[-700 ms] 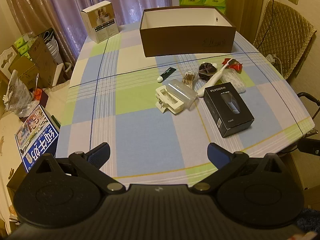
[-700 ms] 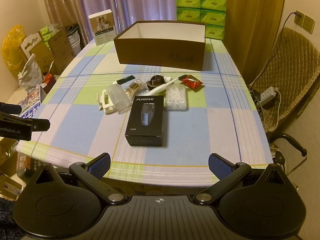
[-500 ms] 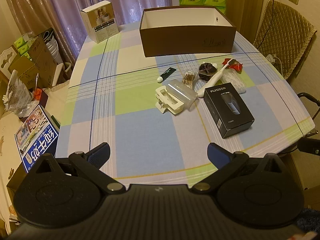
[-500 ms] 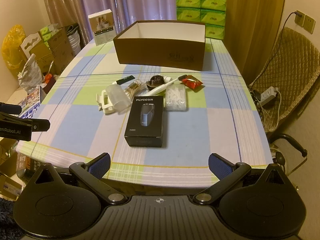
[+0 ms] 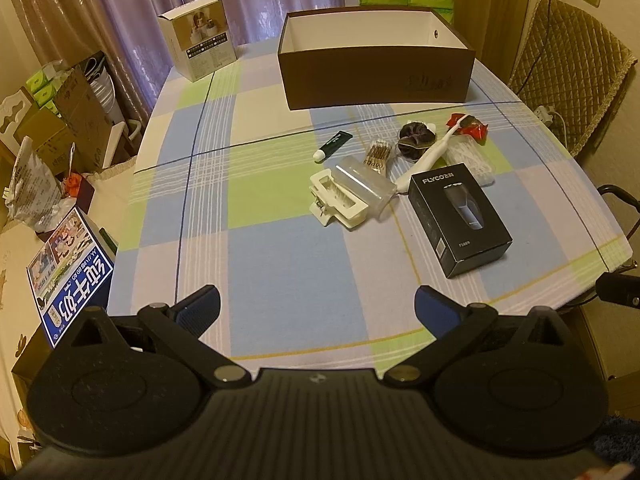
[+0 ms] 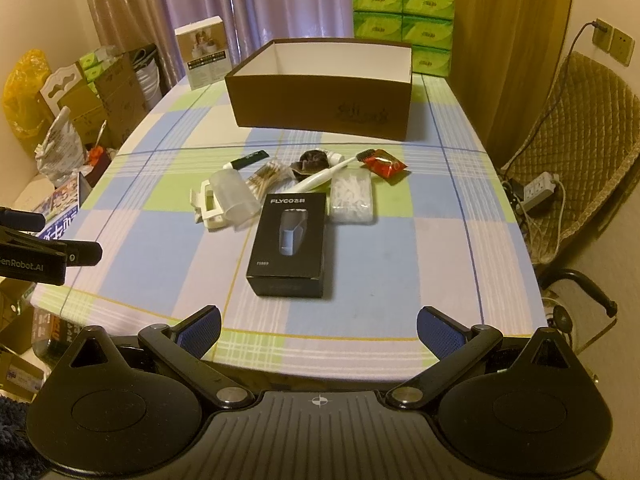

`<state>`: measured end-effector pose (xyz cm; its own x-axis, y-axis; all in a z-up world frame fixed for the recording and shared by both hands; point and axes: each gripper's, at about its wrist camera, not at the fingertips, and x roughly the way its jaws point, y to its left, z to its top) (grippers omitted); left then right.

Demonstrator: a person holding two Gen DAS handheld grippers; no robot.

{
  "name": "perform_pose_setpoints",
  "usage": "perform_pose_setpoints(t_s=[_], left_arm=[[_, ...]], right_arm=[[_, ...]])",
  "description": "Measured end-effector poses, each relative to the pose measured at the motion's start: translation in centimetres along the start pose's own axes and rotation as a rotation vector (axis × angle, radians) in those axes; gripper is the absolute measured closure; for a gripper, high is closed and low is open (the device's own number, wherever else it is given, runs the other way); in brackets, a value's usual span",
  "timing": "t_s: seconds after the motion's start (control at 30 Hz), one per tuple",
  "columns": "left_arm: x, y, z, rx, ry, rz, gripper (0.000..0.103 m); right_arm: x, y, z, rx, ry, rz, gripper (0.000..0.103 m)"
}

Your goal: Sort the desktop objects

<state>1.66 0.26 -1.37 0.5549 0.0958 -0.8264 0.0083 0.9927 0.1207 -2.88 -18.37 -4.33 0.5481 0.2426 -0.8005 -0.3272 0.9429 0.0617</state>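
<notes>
Tablecloth (image 6: 360, 264): toothbrush (image 6: 320, 176) head toward box (image 6: 320, 96)

Both wrist cameras look down from off the table's (image 5: 280, 272) near edge, well back. The left sits toward the left corner, the right squarely centred; both share the clutter (black shaver box (image 6: 290, 242) included) and brown box (image 5: 376, 68).

A black carton (image 6: 289, 240) on the checked worktop (image 6: 400, 264) reads "FLYCO" and "FS889"; the other handheld gripper (image 6: 36, 250), at frame left, carries the partly cropped lettering "enRobot.AI".
</notes>
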Motion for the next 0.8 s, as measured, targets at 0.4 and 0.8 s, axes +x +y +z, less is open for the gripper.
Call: perform_pose_setpoints(t_s=[0.4,0.8], left_arm=[[0.16,0.07,0.13,0.001,0.002,-0.001,0.001],[0.82,0.48,0.38,-0.008,0.01,-0.002,0.001]], right_arm=[[0.47,0.06,0.23,-0.008,-0.001,0.004,0.002],[0.95,-0.01,0.61,-0.016,0.007,0.015,0.002]])
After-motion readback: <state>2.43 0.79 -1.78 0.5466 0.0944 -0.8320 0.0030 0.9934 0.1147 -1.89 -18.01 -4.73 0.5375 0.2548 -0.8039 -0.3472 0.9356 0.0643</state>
